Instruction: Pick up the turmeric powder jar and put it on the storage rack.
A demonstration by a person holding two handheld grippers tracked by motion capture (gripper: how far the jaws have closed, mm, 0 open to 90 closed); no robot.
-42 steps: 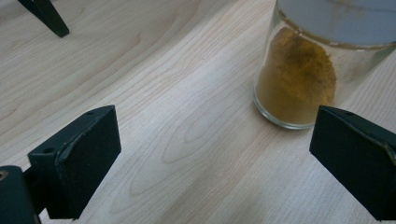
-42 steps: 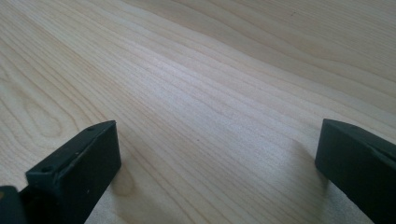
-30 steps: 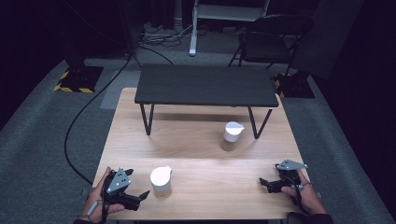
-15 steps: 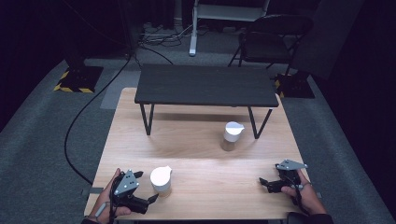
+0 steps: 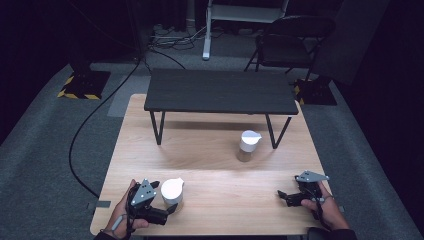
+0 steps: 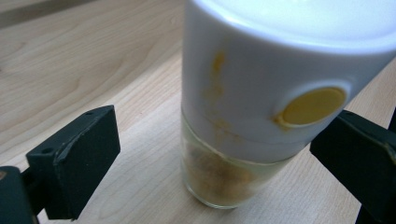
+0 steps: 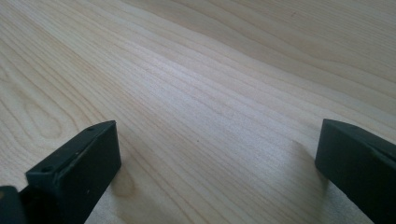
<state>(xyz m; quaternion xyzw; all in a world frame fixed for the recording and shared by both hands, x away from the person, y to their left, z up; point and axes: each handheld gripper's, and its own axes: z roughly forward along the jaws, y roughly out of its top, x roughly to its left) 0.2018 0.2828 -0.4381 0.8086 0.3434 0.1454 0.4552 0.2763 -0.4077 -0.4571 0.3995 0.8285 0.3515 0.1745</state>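
White-capped spice jar (image 6: 261,107) stands on the wooden table (image 5: 225,165) at its near-left corner, straddled by the left gripper (image 5: 167,207), jaws spread wide, ungrasped — closing squarely comes next, while the right gripper (image 5: 286,196) rests open, empty.

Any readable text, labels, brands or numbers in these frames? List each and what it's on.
None readable.
Near jar: white cap carries a plain yellow disc and yellow stains, no lettering.
Far jar: no print that can be made out at this size.
Left gripper, right gripper: bare black jaws, no markings.
Floor plate: yellow-black hazard stripes, a sign but no words.
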